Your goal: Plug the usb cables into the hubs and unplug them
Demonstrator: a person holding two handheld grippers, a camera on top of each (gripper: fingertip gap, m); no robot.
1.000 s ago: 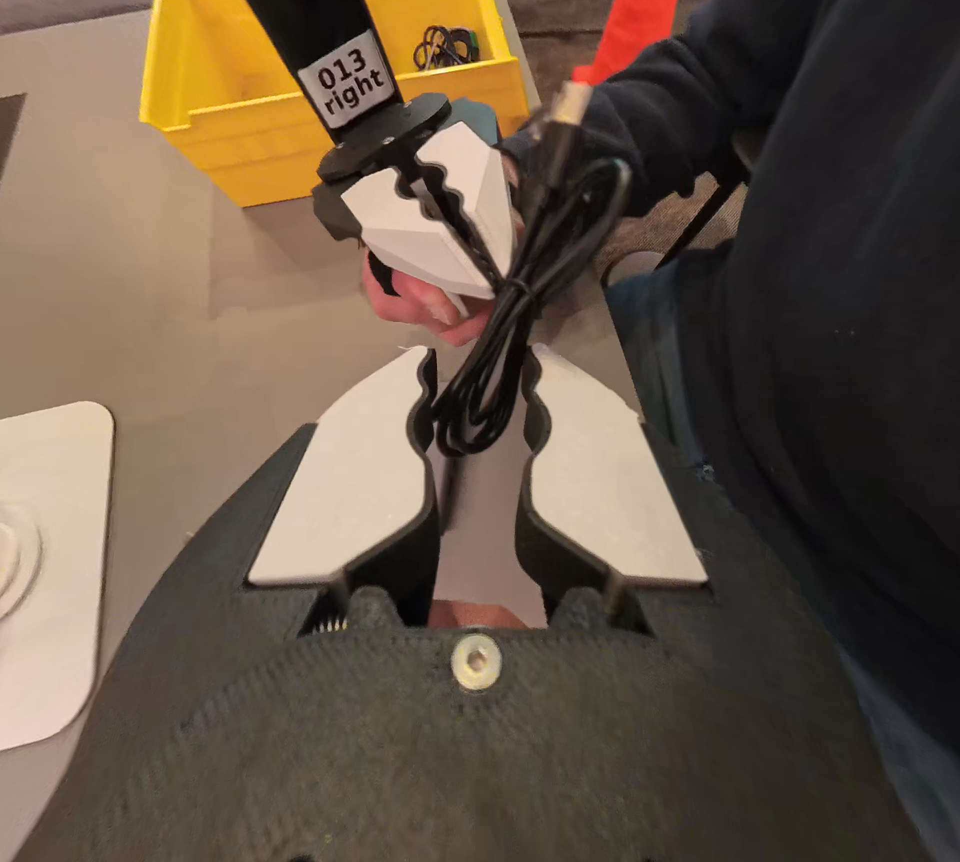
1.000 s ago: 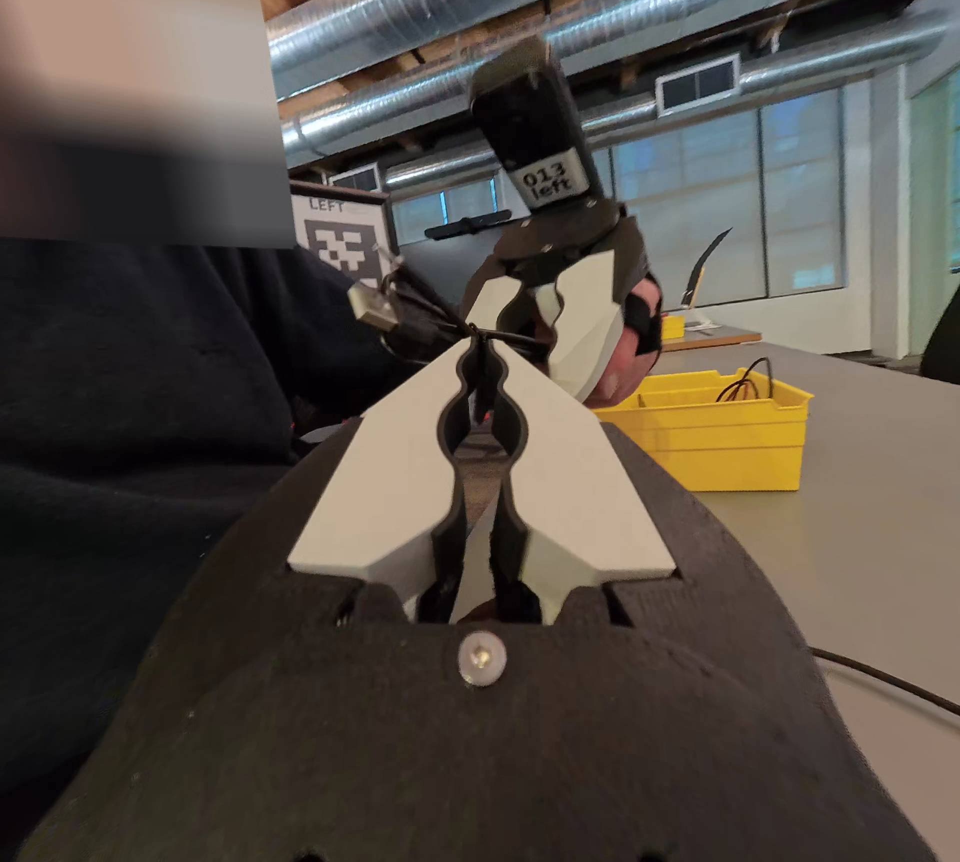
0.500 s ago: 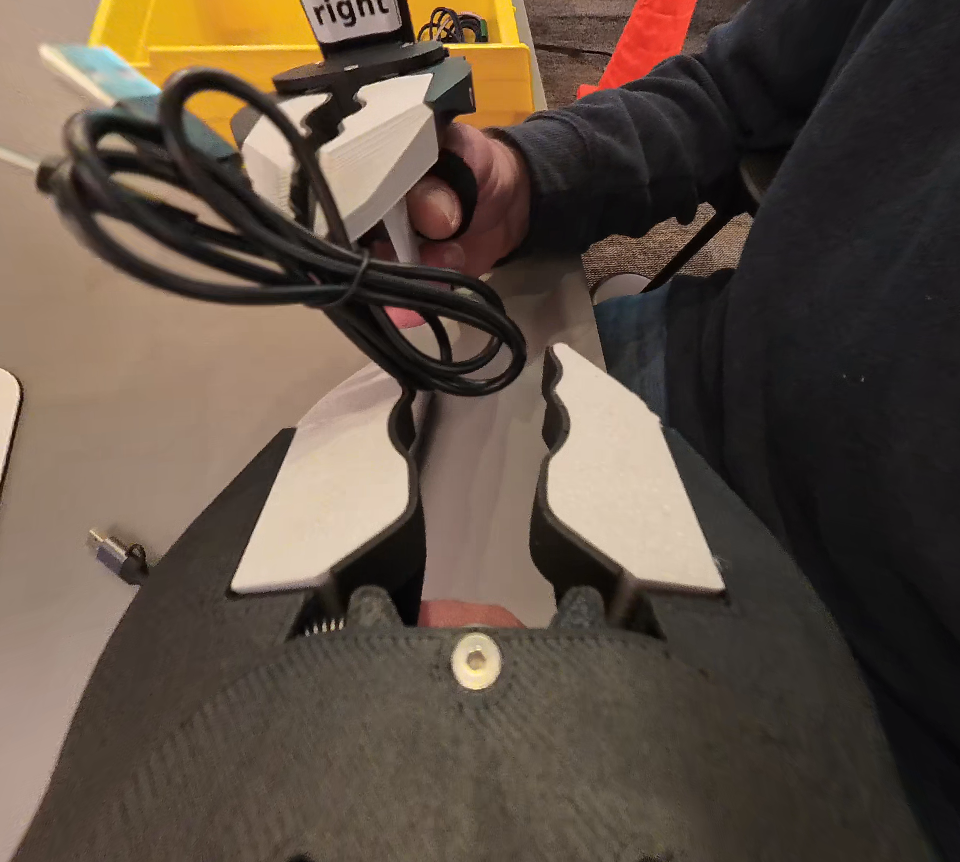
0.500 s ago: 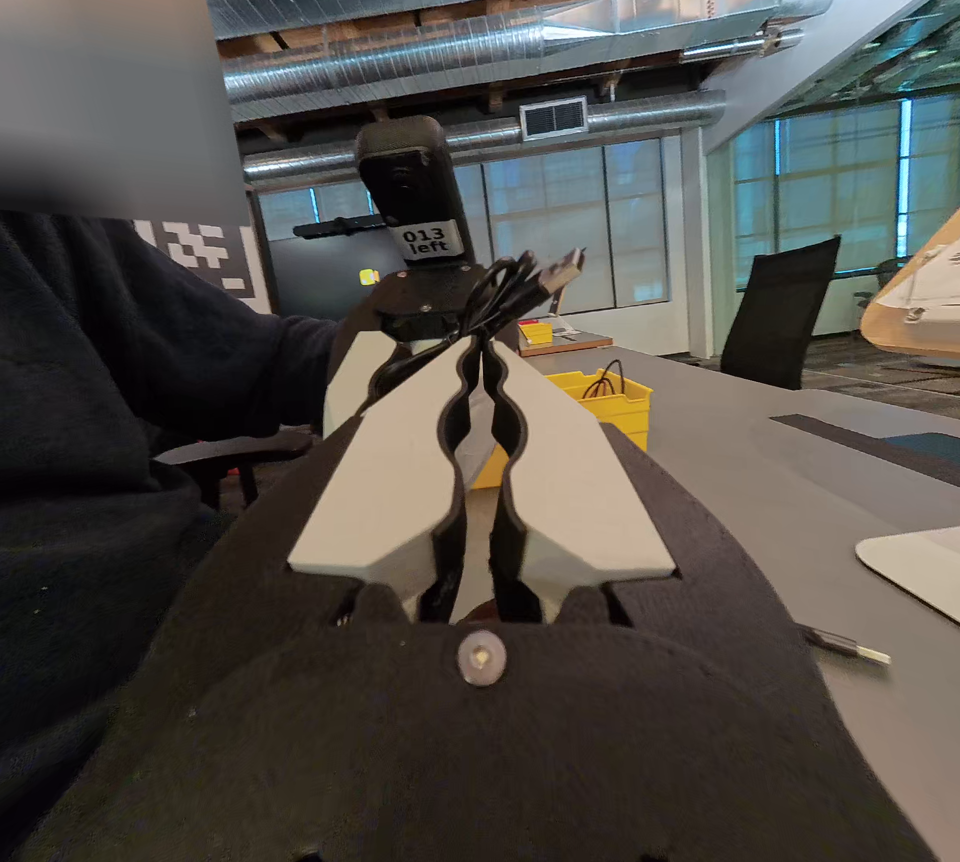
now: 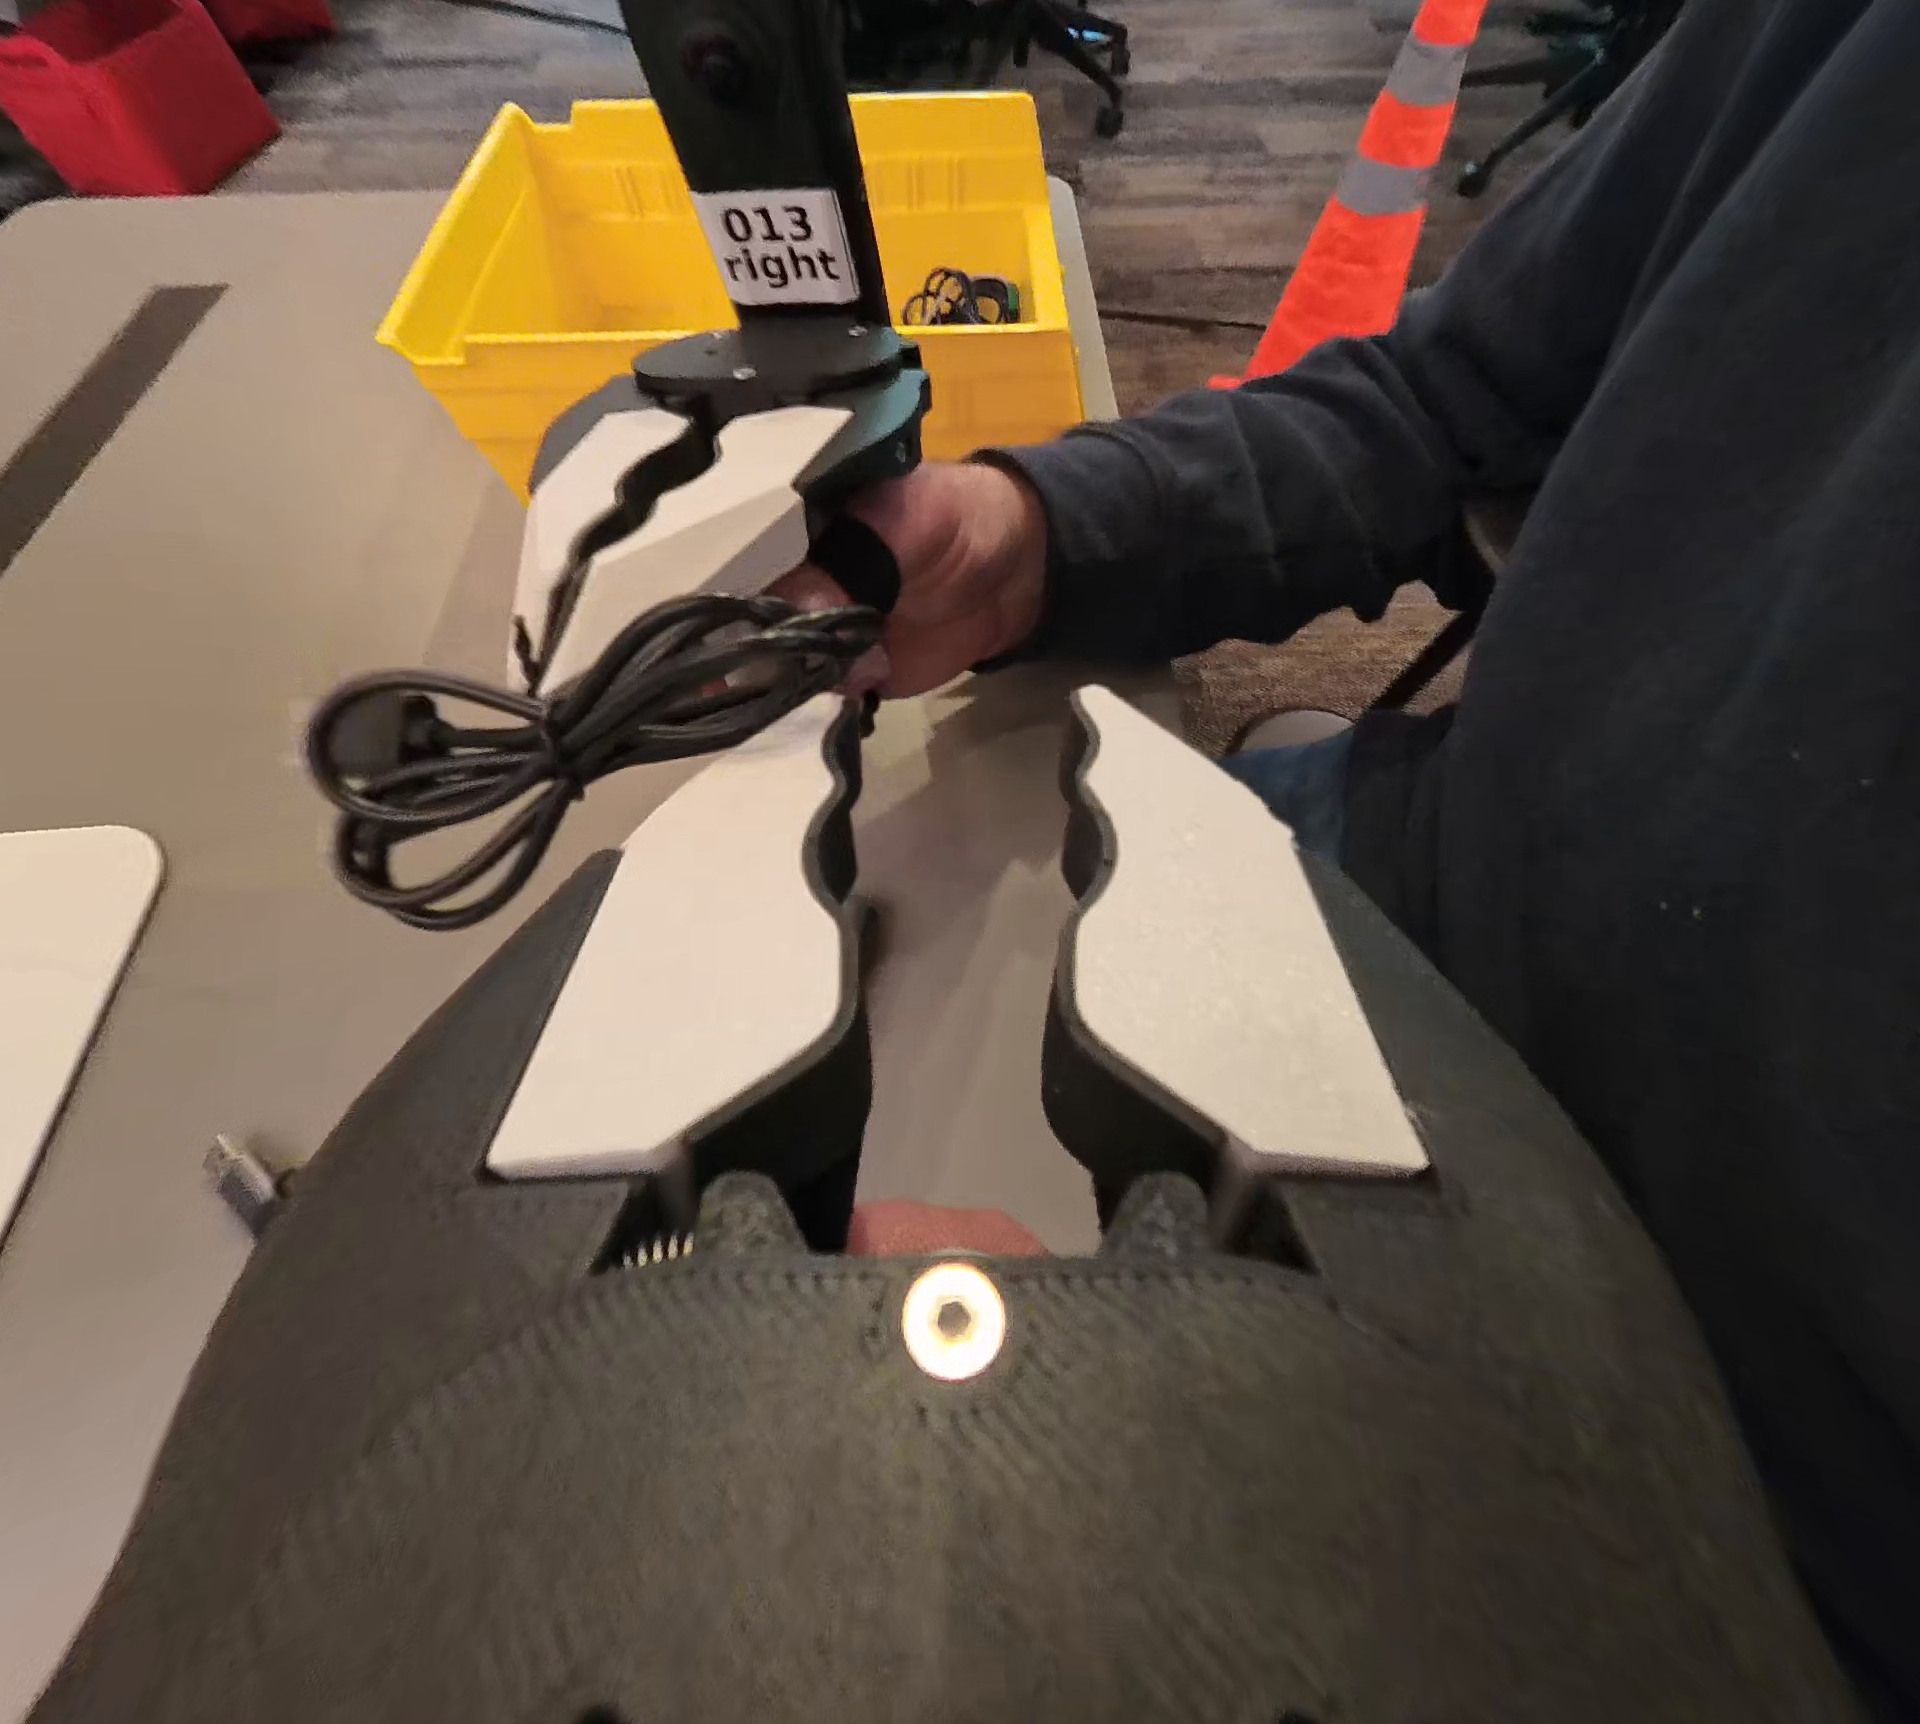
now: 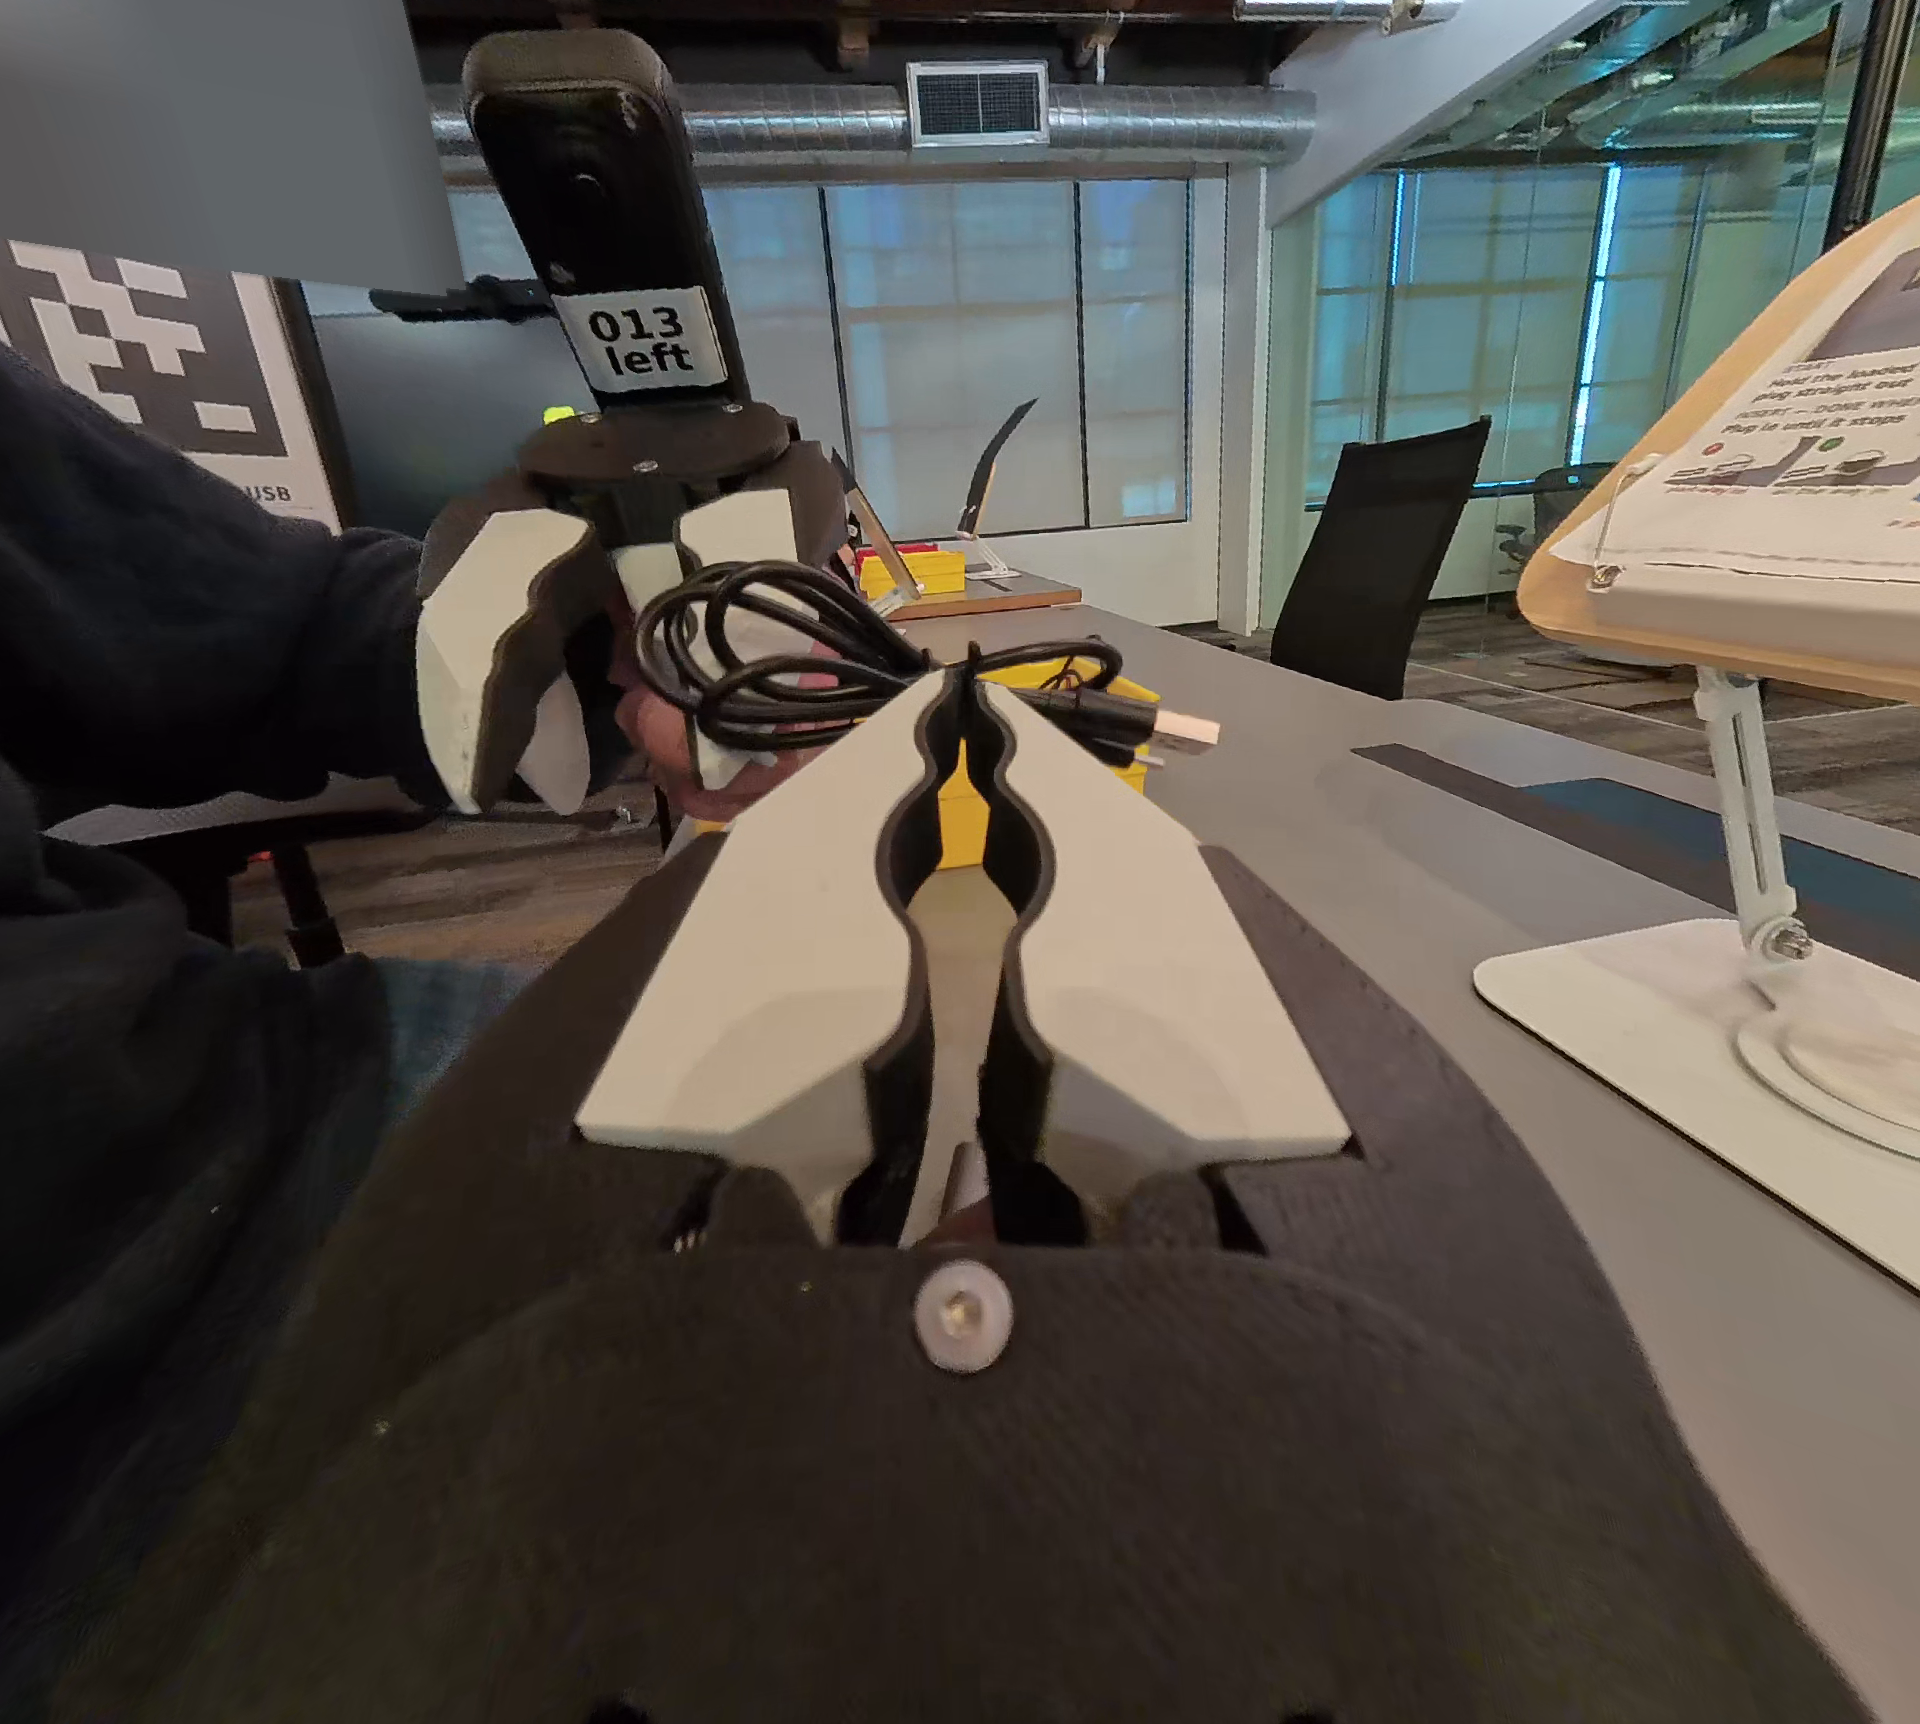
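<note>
A bundled black USB cable (image 5: 488, 770), tied at its middle, hangs from my right gripper (image 5: 535, 651), which is shut on it. In the right wrist view the right gripper (image 6: 961, 687) pinches the cable bundle (image 6: 790, 666) at the tie, and the silver USB plug (image 6: 1184, 727) sticks out to the right. My left gripper (image 5: 966, 718) is open and empty, with the bundle to the left of its left finger. It also shows open in the right wrist view (image 6: 587, 739), just behind the bundle. No hub is in view.
A yellow bin (image 5: 561, 324) holding another coiled cable (image 5: 961, 298) stands at the table's far edge. A loose plug (image 5: 239, 1175) lies on the table by my left gripper. A white document stand (image 6: 1662, 1040) is at the right. An orange cone (image 5: 1382, 147) stands on the floor.
The right gripper has carried the cable bundle out from between the left jaws, then down and to their left. The left gripper has stayed open.
</note>
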